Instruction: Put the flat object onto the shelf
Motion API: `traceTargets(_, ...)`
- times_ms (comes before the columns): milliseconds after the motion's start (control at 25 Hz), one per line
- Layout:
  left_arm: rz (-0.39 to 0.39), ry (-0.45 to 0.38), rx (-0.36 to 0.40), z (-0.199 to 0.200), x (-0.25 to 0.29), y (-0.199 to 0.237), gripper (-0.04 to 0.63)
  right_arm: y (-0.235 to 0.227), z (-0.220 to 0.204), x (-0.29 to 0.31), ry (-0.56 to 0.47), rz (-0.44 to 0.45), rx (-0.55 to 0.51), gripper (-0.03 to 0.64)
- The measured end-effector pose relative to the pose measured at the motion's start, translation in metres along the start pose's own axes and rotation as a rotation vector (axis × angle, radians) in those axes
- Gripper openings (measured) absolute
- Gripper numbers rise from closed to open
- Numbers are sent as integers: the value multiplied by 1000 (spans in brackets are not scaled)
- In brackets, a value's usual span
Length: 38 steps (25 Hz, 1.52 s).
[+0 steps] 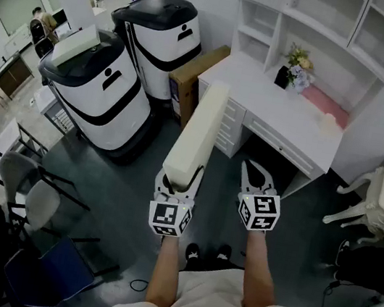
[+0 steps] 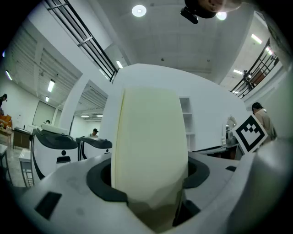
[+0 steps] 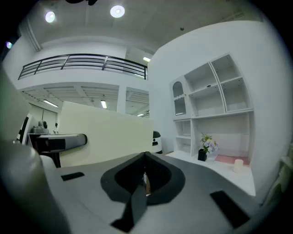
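Observation:
The flat object [image 1: 196, 137] is a long cream slab, held on edge and pointing toward the white desk [image 1: 260, 99]. My left gripper [image 1: 177, 181] is shut on its near end, the jaws spread wide around its thickness. In the left gripper view the slab [image 2: 151, 146] fills the middle, standing up out of the gripper [image 2: 149, 185]. My right gripper [image 1: 252, 168] hovers just right of the slab, shut and holding nothing. The right gripper view shows the closed gripper [image 3: 145, 176] with the slab's broad face [image 3: 105, 135] at left. The white shelf unit [image 1: 315, 16] [image 3: 208, 98] rises above the desk.
Two white-and-black machines [image 1: 103, 93] [image 1: 161, 33] stand left of the desk, with a cardboard box [image 1: 194, 76] between. On the desk are a flower pot [image 1: 297, 66], a pink mat [image 1: 325, 105] and a small candle [image 1: 328, 122]. Chairs [image 1: 30, 194] stand at left, a white chair [image 1: 360, 201] at right.

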<state>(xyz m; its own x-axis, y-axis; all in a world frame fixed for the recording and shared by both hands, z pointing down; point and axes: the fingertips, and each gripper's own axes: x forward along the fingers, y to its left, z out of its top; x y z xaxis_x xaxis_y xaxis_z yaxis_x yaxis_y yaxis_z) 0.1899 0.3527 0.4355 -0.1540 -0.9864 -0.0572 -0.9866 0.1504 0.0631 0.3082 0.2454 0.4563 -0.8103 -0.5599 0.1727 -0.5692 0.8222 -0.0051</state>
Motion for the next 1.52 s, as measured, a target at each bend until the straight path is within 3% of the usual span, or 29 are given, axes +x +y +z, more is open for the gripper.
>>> traceTargets(440, -64, -20, 9, 8, -6, 5, 295, 19, 4, -2, -29, -13, 7, 67)
traceTargets(680, -84, -29, -23, 9, 6, 4, 294, 8, 6, -3, -39, -25, 36, 67)
traceTargets(1000, -108, -20, 6, 3, 20, 5, 291, -2, 0, 7, -52, -51, 60, 67)
traceTargets(1400, -89, -12, -65, -13, 56, 36, 290, -10, -11, 71, -64, 15, 116, 67)
traceTargets(1520, -78, 8, -53, -15, 80, 56, 290, -15, -6, 104, -72, 29, 139, 67)
